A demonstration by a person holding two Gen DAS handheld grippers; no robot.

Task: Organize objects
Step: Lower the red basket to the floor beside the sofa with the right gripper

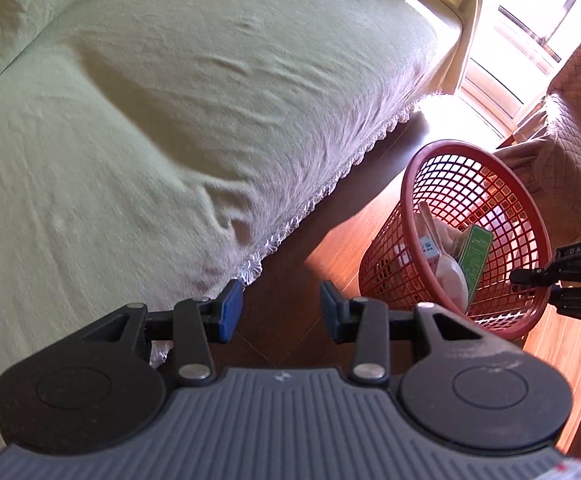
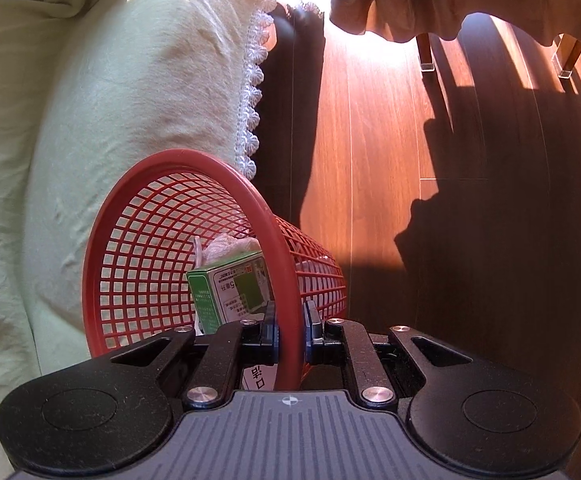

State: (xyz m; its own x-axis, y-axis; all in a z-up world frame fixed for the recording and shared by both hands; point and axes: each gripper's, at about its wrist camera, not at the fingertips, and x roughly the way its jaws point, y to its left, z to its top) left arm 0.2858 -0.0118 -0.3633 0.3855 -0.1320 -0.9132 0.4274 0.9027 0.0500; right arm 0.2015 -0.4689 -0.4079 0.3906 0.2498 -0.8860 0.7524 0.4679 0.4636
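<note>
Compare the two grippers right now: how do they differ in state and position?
The right gripper is shut on the red basket, pinching its rim; the left gripper is open and holds nothing. The right sits at the basket, while the left hangs apart from it, near the green sofa cover. Both have blue-padded fingers.

Glossy red plastic mesh basket [image 2: 138, 240], matt printed card carton [image 2: 230, 292], polished wood floor [image 2: 470, 200], soft cloth cover [image 1: 150, 120].

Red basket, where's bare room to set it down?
Free: sunlit wood floor between the green-covered sofa and the brown-draped chair legs. Crowded: the red basket itself, holding a green box, its rim clamped in the right tongs.
</note>
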